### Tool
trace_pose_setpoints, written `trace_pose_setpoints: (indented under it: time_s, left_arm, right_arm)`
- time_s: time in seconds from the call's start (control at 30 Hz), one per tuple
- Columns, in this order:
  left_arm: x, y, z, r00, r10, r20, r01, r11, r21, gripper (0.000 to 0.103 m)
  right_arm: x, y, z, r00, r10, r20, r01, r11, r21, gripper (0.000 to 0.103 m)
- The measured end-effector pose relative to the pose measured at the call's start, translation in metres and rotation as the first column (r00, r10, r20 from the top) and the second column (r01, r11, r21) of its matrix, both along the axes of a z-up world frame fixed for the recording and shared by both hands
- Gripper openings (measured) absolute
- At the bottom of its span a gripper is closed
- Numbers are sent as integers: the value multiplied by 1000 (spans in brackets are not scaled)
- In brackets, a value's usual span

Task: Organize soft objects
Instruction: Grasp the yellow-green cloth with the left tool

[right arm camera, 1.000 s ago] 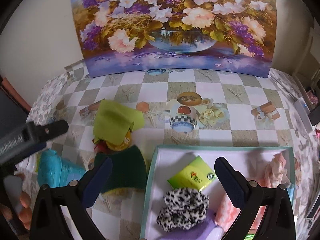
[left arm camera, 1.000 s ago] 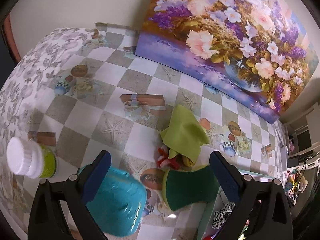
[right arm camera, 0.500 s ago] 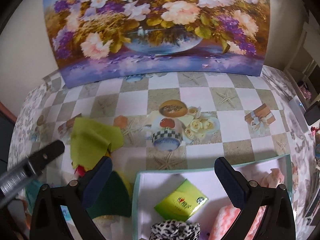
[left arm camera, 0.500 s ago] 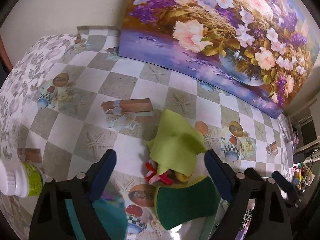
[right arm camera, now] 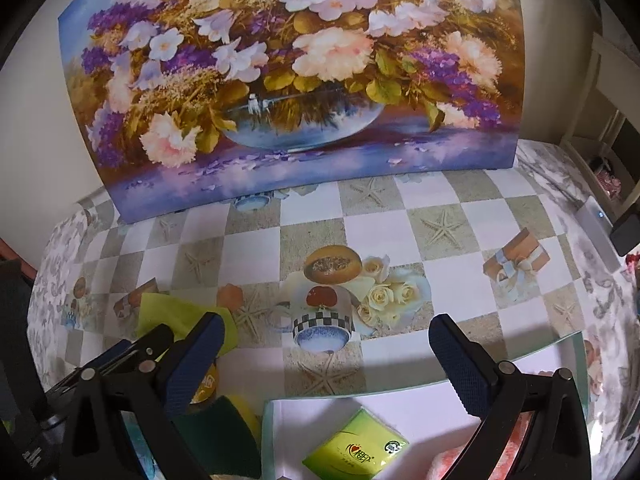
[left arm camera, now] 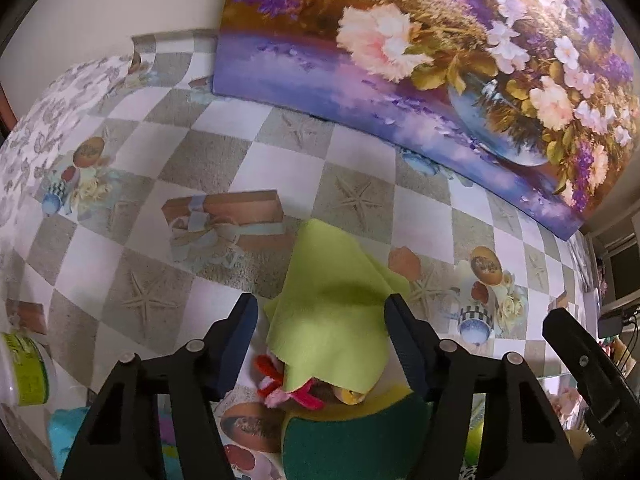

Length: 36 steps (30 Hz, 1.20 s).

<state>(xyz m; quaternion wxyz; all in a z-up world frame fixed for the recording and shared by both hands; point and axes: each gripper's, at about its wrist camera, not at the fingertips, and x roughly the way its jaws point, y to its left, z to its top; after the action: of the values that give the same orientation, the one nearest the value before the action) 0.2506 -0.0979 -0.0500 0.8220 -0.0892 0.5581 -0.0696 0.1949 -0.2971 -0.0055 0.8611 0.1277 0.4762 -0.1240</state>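
A lime-green cloth (left arm camera: 332,308) lies crumpled on the checked tablecloth, draped over a red-and-pink fuzzy item (left arm camera: 280,384) and a yellow object (left arm camera: 348,396). My left gripper (left arm camera: 322,312) straddles the cloth; its jaws are closing, the cloth lies between them, and the pads do not clearly press it. A green sponge (left arm camera: 352,440) lies just below. My right gripper (right arm camera: 328,340) is open and empty over the tablecloth, beside the white tray (right arm camera: 480,376). The cloth (right arm camera: 172,316) shows at the left in the right wrist view, behind the left gripper's fingers (right arm camera: 132,356).
The tray holds a green tissue packet (right arm camera: 356,452) and a pink soft item (right arm camera: 448,464). A white-capped bottle (left arm camera: 20,376) and a teal object (left arm camera: 68,432) sit at the lower left. A large flower painting (right arm camera: 300,80) leans at the back of the table.
My left gripper has come down and forward over the lime cloth, and its jaws have narrowed around it. The right gripper has shifted; the tray has slid lower in its view.
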Motion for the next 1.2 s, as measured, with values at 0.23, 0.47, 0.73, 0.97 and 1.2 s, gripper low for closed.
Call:
trace_pose_setpoints:
  time_s: [0.23,0.47,0.73,0.97,1.2]
  left_arm:
    - [1,12,-9,1000,26,-14,-27,996,-85,25]
    - [1,21,-5,1000,29,6,-27,990,-140,6]
    - [0,24,8,999,23,27,-18,983,-181,6]
    - [-3,40,34,994,67,86,-55,989,-139,6]
    - [-3,83,53,978,164,128,-151,983,-107,6]
  right_arm:
    - [-1,6,-7,1000,16,-21,-16,1000,-3,103]
    - [1,11,-15,999,30,-43,-30,1000,-3,103]
    - [2,19,-17,998,52,-46,-52,999,-2,103]
    - [5,41,-21,990,136,-33,-134,990,33,103]
    - [11,73,-35,973,227,-47,-223,972,73,103]
